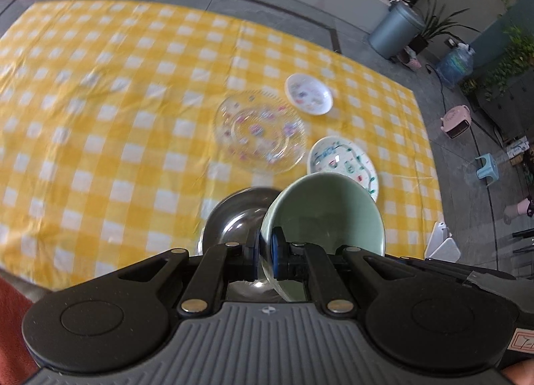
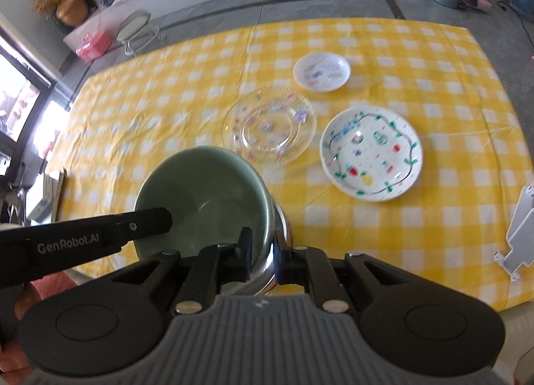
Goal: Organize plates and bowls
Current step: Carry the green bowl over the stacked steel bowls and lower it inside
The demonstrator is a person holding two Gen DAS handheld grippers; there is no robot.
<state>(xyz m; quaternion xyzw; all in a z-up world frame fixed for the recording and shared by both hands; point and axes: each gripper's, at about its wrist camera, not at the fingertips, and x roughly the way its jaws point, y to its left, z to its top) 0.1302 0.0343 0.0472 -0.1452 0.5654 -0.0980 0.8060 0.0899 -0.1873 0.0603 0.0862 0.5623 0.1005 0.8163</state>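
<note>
My left gripper (image 1: 266,248) is shut on the rim of a pale green bowl (image 1: 327,214), held tilted over a shiny steel bowl (image 1: 233,221). In the right wrist view the green bowl (image 2: 200,191) sits partly inside the steel bowl (image 2: 278,234), and my right gripper (image 2: 262,251) is shut on the steel bowl's rim. The left gripper's finger (image 2: 100,234) reaches in from the left. On the yellow checked cloth lie a clear glass plate (image 2: 268,124), a large painted white plate (image 2: 370,151) and a small white dish (image 2: 322,71).
The yellow checked cloth (image 2: 167,101) covers the table. A white flat part (image 2: 520,238) lies at its right edge. Beyond the table stand a small round mirror (image 2: 133,31), a pink box (image 2: 91,44) and a grey bin (image 1: 393,31).
</note>
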